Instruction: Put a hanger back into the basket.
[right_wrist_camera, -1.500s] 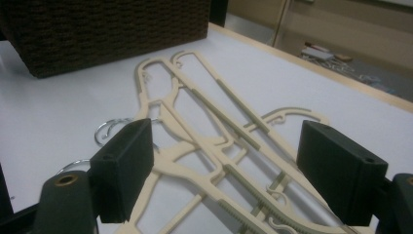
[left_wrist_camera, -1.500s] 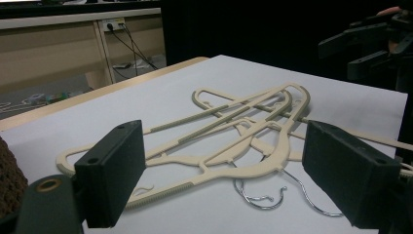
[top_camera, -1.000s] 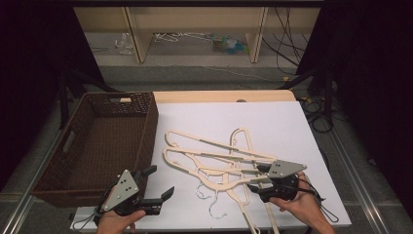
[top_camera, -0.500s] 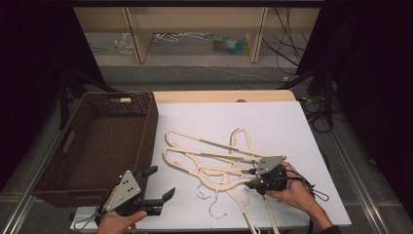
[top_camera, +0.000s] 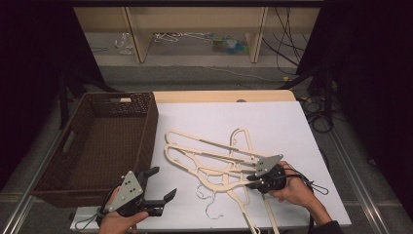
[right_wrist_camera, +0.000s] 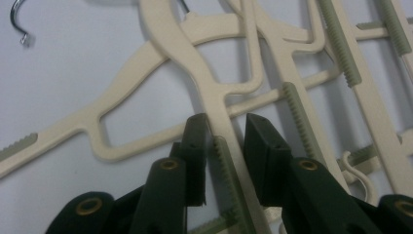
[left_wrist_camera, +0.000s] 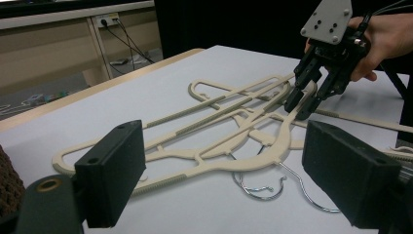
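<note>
Several cream plastic hangers (top_camera: 214, 156) with metal hooks (top_camera: 207, 195) lie tangled on the white tabletop (top_camera: 272, 122). My right gripper (top_camera: 249, 180) is down at the pile's right side. Its jaws have just been closing and now straddle one ribbed hanger arm (right_wrist_camera: 221, 112), with a thin gap showing beside the right pad (right_wrist_camera: 260, 146). In the left gripper view the right gripper (left_wrist_camera: 299, 109) points down onto that same hanger (left_wrist_camera: 272, 146). My left gripper (top_camera: 163, 183) hovers open near the front edge, left of the pile, nothing between its pads (left_wrist_camera: 112, 175).
A dark brown wicker basket (top_camera: 97, 141) stands against the table's left side, beside my left gripper. Bare white surface lies behind and to the right of the pile. Wooden shelving (top_camera: 195, 29) and cables (top_camera: 287, 29) sit beyond the table.
My right gripper has dropped and shifted forward onto the hanger pile, and its jaws have narrowed around one hanger arm. The left gripper has stayed put.
</note>
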Tool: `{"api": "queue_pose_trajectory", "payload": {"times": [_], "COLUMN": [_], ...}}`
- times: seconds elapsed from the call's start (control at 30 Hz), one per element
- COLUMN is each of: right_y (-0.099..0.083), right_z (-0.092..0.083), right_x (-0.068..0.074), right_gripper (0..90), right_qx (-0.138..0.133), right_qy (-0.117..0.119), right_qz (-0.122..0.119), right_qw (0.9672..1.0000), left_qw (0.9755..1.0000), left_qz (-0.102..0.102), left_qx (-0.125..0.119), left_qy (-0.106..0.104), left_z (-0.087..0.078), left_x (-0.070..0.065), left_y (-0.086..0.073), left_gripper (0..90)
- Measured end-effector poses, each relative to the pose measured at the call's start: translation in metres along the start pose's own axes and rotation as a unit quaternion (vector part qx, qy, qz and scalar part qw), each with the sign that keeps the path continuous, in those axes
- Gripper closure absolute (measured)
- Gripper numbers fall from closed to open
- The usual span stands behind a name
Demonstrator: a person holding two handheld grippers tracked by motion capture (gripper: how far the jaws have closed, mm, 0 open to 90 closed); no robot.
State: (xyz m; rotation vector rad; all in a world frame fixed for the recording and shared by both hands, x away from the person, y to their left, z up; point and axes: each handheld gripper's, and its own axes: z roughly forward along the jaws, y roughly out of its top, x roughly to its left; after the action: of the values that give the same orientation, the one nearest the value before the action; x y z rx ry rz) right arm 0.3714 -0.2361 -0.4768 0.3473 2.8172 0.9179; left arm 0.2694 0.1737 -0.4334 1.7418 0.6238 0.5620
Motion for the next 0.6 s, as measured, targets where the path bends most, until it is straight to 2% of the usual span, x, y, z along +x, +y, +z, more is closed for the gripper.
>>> {"api": "queue_pose_trajectory", "payload": {"times": [0.03, 0.07, 0.17, 0.23, 0.33, 0.4, 0.47, 0.5, 0.53, 0.6], "right_y": [0.000, 0.000, 0.000, 0.001, 0.004, 0.006, 0.007, 0.009, 0.009, 0.012], "right_z": [0.000, 0.000, -0.002, -0.004, -0.007, -0.011, -0.013, -0.017, -0.017, -0.021], "right_x": [0.000, 0.001, 0.002, 0.004, 0.006, 0.006, 0.007, 0.008, 0.008, 0.009], "right_gripper": [72.2, 73.6, 76.3, 78.8, 79.7, 79.7, 79.7, 79.7, 79.7, 79.7], "right_qx": [0.000, 0.000, 0.003, 0.003, 0.005, 0.002, 0.001, 0.003, 0.003, 0.003], "right_qy": [0.000, 0.004, 0.004, 0.019, 0.023, 0.023, 0.023, 0.028, 0.028, 0.029], "right_qz": [0.000, -0.018, -0.040, -0.060, -0.077, -0.076, -0.079, -0.077, -0.077, -0.075], "right_qw": [1.0000, 0.9998, 0.9992, 0.9980, 0.9968, 0.9969, 0.9966, 0.9967, 0.9967, 0.9967], "left_qw": [1.0000, 1.0000, 1.0000, 1.0000, 0.9996, 0.9986, 0.9980, 0.9964, 0.9964, 0.9949], "left_qz": [0.000, -0.001, 0.000, 0.000, 0.021, 0.041, 0.047, 0.059, 0.059, 0.070], "left_qx": [0.000, 0.001, 0.003, 0.002, 0.018, 0.034, 0.041, 0.059, 0.059, 0.072], "left_qy": [0.000, -0.001, -0.001, 0.006, 0.003, 0.006, 0.008, 0.017, 0.017, 0.011], "left_z": [0.000, 0.001, 0.001, 0.004, 0.014, 0.019, 0.021, 0.029, 0.029, 0.038], "left_x": [0.000, 0.000, -0.001, -0.002, -0.008, -0.012, -0.013, -0.016, -0.016, -0.019], "left_y": [0.000, 0.000, -0.001, 0.000, -0.001, -0.002, -0.002, -0.003, -0.003, -0.005], "left_gripper": [15.9, 16.0, 16.0, 16.1, 16.3, 16.4, 17.2, 18.1, 19.1, 20.6]}}
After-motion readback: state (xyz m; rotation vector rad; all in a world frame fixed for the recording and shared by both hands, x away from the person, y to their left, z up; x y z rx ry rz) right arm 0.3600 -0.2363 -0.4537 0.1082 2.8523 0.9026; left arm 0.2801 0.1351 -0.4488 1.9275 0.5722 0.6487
